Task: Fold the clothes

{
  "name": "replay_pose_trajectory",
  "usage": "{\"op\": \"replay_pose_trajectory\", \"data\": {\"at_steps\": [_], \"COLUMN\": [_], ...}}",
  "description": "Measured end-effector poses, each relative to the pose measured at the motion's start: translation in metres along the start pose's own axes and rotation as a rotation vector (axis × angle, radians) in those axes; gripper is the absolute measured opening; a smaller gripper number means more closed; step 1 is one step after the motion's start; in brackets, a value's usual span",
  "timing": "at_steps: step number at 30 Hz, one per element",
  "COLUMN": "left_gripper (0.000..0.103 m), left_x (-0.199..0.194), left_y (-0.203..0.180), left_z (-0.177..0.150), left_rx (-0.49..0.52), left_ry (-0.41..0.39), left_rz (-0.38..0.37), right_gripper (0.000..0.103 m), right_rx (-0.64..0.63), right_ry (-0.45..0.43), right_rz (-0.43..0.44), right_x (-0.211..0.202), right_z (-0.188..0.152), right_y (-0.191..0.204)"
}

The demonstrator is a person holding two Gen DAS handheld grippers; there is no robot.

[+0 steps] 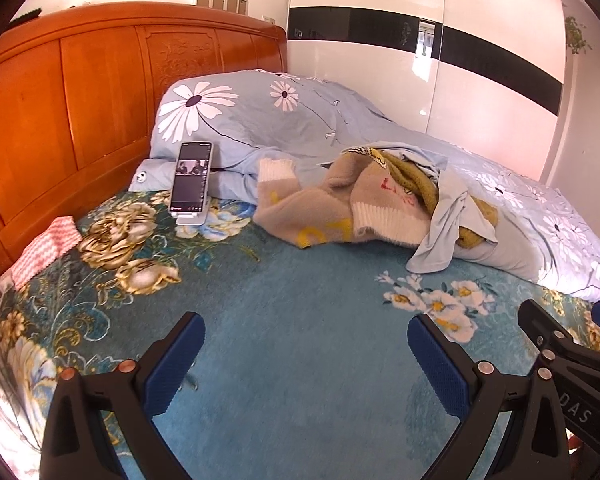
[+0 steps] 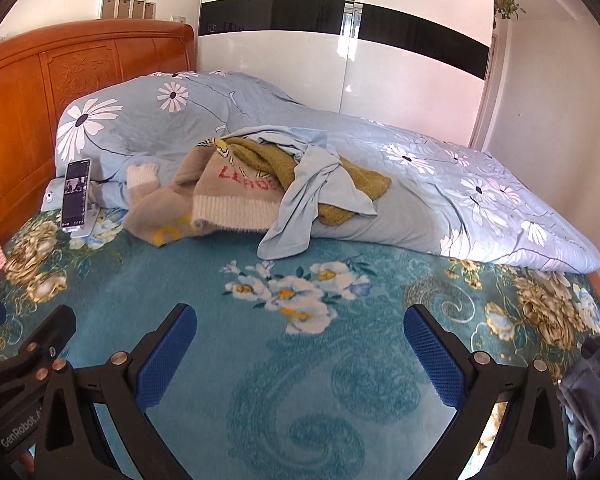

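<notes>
A heap of clothes lies on the bed against the duvet: a beige knit sweater point(image 1: 340, 208) point(image 2: 220, 196) with white cuffs, a mustard knit garment point(image 1: 412, 184) point(image 2: 268, 160), and a light blue garment point(image 1: 444, 224) point(image 2: 304, 204) draped over them. My left gripper point(image 1: 306, 340) is open and empty above the teal floral blanket point(image 1: 300, 300), well short of the heap. My right gripper point(image 2: 300, 332) is open and empty too, beside the left one. Each gripper's edge shows in the other's view.
A phone on a white stand point(image 1: 192, 180) point(image 2: 76, 196) stands left of the heap. A light blue flowered duvet point(image 1: 268, 120) point(image 2: 420, 184) is bunched along the far side. An orange wooden headboard point(image 1: 80, 92) stands left, with a pink zigzag cloth point(image 1: 48, 248) by it. Dark fabric point(image 2: 588, 400) sits bottom right.
</notes>
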State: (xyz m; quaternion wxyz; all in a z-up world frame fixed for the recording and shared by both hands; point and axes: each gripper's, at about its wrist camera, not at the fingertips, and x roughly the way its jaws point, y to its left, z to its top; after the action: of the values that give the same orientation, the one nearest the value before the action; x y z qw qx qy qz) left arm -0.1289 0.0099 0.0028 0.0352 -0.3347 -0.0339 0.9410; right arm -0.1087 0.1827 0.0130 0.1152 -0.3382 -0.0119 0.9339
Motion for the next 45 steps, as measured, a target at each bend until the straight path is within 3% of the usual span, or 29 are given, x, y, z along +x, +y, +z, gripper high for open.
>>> {"op": "replay_pose_trajectory", "data": {"at_steps": [26, 32, 38, 45], "left_gripper": [0.103, 0.103, 0.103, 0.103], "left_x": [0.040, 0.052, 0.064, 0.068], "left_y": [0.008, 0.015, 0.031, 0.047], "left_z": [0.026, 0.024, 0.021, 0.017], "left_rx": [-0.020, -0.031, -0.070, -0.038], "left_ry": [-0.016, 0.009, 0.053, 0.035], "left_rz": [0.002, -0.037, -0.064, -0.029], "right_gripper": [0.103, 0.103, 0.103, 0.103], "right_rx": [-0.008, -0.015, 0.010, 0.002], "right_ry": [0.004, 0.021, 0.030, 0.109], "right_rz": [-0.009, 0.004, 0.068, 0.169], "right_x": [0.042, 0.056, 0.079, 0.130], "right_z": [0.031, 0.035, 0.056, 0.085], "right_y": [0.021, 0.022, 0.022, 0.029]}}
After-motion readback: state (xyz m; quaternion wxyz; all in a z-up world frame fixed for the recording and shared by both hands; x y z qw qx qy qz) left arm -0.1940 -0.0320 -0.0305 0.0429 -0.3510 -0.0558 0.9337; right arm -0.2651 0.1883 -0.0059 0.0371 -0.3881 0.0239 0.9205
